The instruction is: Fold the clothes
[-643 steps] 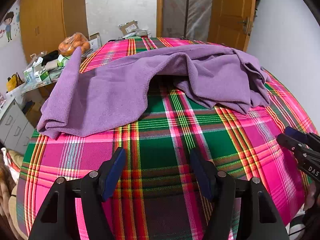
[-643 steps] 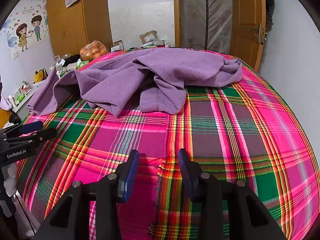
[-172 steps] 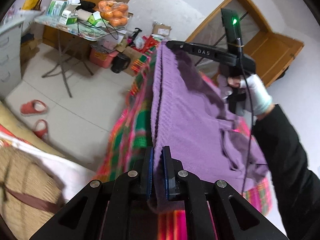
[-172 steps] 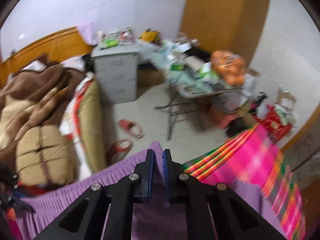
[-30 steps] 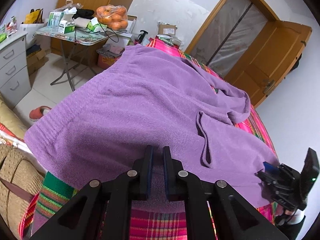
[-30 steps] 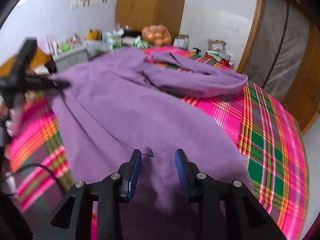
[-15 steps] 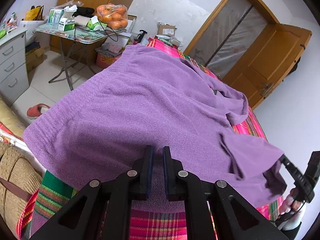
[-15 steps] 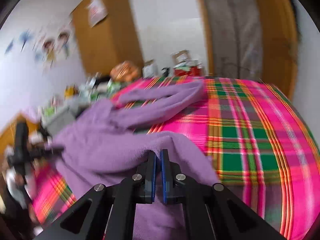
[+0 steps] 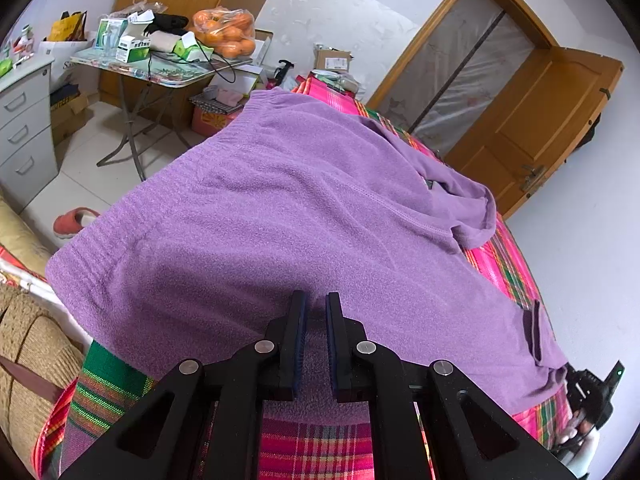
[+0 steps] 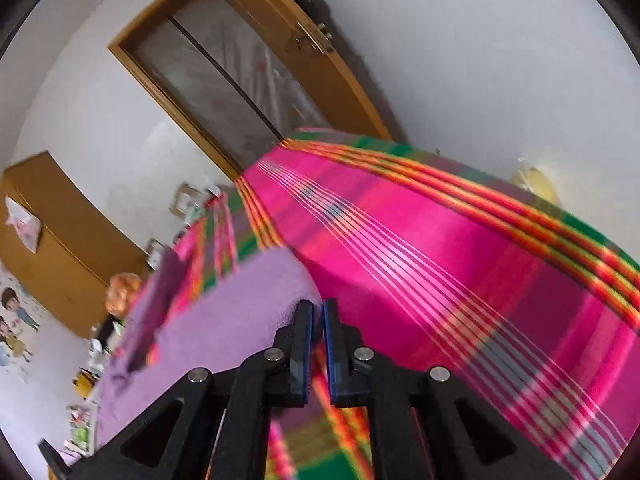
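A purple fleece garment [image 9: 288,208] lies spread over the pink and green plaid bedcover [image 9: 316,452]. My left gripper [image 9: 316,312] is shut on its near hem, the cloth pinched between the blue pads. In the left wrist view my right gripper [image 9: 588,388] shows at the garment's far right corner, in a gloved hand. In the right wrist view my right gripper [image 10: 317,312] is shut on a fold of the purple garment [image 10: 224,320], over the plaid cover [image 10: 440,264]. That view is tilted and blurred.
A folding table [image 9: 160,68] with boxes and a bag of oranges [image 9: 226,34] stands left of the bed. Grey drawers [image 9: 24,128], a red slipper [image 9: 74,222] and a wooden door [image 9: 548,120] surround it. A white wall [image 10: 480,80] lies to the right.
My right gripper has carried its corner of the garment down and right toward the bed's near right edge, flattening the raised flap. Its view has rolled sharply. The left gripper has held still.
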